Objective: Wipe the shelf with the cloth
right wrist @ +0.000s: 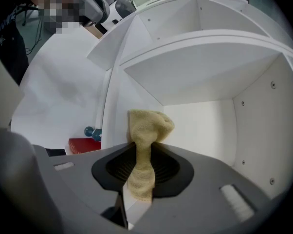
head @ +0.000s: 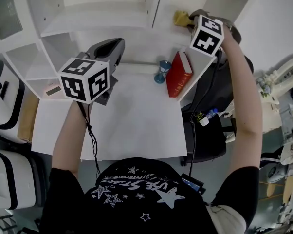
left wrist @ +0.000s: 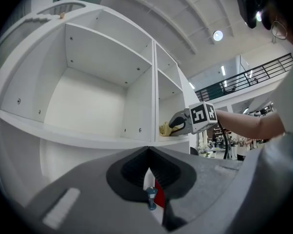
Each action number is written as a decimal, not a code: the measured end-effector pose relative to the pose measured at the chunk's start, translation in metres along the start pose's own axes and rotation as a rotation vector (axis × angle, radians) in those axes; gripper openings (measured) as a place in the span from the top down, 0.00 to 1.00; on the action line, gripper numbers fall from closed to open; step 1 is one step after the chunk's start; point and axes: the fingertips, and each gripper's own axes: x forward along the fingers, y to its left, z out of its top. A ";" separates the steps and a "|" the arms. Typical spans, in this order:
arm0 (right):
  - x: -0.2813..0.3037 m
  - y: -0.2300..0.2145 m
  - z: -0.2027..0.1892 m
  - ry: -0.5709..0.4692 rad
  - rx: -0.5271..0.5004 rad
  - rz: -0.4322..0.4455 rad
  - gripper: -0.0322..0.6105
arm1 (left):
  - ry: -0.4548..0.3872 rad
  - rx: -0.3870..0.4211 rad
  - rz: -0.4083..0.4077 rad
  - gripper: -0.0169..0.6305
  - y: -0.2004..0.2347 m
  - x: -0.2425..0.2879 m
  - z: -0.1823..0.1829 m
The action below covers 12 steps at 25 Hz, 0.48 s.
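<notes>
Right claw (right wrist: 139, 152) is clamped on a thin neck of the cloth (right wrist: 149, 126), with the bunch sticking out at the front edge of the shelf's (right wrist: 200, 43) right compartment. Risks: wiping drag pulls the cloth out of the pinch, or the claw knocks the compartment wall (right wrist: 263, 121). Left claw (left wrist: 149, 152) is closed, empty, and idle.

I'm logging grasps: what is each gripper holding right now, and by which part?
The right gripper pinches the yellow cloth at its bunched middle, with both ends free. The left gripper is shut and holds nothing.
</notes>
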 end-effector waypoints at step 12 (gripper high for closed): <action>-0.027 0.015 -0.007 0.037 0.056 -0.036 0.76 | 0.021 -0.029 -0.066 0.97 0.006 -0.010 -0.011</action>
